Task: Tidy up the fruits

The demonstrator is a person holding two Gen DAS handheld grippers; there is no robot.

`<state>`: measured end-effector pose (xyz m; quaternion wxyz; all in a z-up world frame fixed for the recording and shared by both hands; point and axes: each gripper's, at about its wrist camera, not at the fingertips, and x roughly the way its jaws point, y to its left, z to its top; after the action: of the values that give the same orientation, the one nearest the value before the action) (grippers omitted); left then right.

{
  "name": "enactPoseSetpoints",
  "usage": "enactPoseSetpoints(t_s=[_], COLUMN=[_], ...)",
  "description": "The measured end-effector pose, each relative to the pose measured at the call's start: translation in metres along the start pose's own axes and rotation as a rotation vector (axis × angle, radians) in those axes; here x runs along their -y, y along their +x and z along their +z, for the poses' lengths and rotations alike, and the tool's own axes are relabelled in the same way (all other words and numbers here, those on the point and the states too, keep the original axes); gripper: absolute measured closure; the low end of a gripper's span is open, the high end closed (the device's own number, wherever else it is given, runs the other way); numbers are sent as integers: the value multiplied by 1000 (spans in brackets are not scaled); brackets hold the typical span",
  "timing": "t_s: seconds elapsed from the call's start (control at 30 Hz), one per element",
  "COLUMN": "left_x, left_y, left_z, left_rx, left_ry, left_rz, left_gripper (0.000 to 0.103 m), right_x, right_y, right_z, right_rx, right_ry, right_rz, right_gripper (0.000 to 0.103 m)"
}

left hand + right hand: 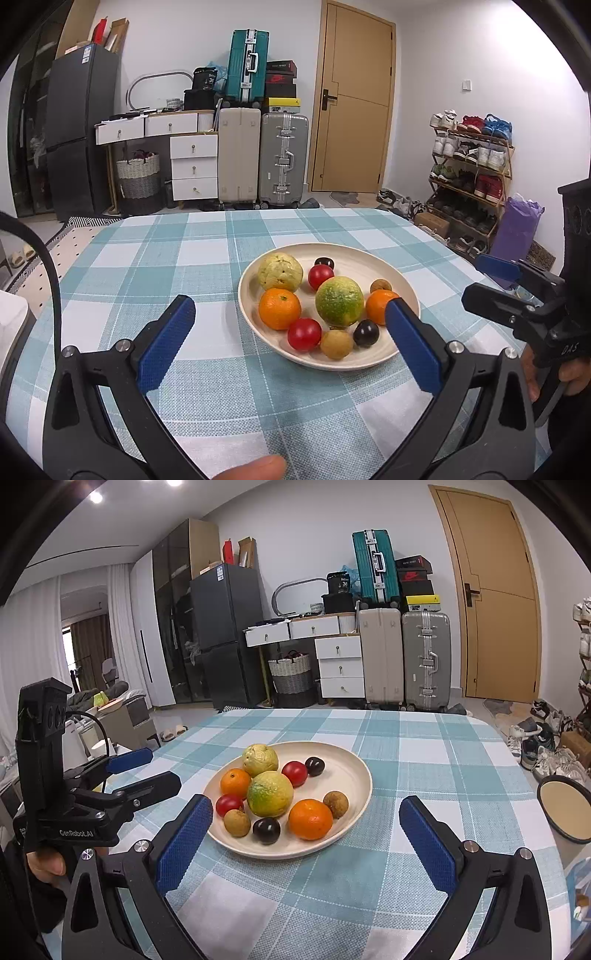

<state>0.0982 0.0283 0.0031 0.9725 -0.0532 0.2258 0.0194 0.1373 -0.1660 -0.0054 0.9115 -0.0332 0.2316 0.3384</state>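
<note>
Both jaws apart, empty: right gripper [306, 823], then "GenRobot.AI"-lettered left gripper [147, 771], beside fruit plate [354, 771].

You are in a lived-in home: a shoe rack [471, 177] by the door [352, 99], stacked suitcases [262, 122], a fridge [79, 129], white drawers [194, 166], and a checked cloth on the desk [184, 251].
</note>
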Motion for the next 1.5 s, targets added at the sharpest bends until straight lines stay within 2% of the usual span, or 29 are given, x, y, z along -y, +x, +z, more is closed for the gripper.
enactPoseSetpoints(t_s=[1.5], left_x=[-7], left_y=[4], left_z=[0], left_rx=[-13], left_ry=[-23], left_rz=[8], left_gripper=[0], right_x=[-4], right_y=[-1], right_z=[-1], right_rx=[-3], right_ry=[-17], right_rz=[0], right_gripper=[0])
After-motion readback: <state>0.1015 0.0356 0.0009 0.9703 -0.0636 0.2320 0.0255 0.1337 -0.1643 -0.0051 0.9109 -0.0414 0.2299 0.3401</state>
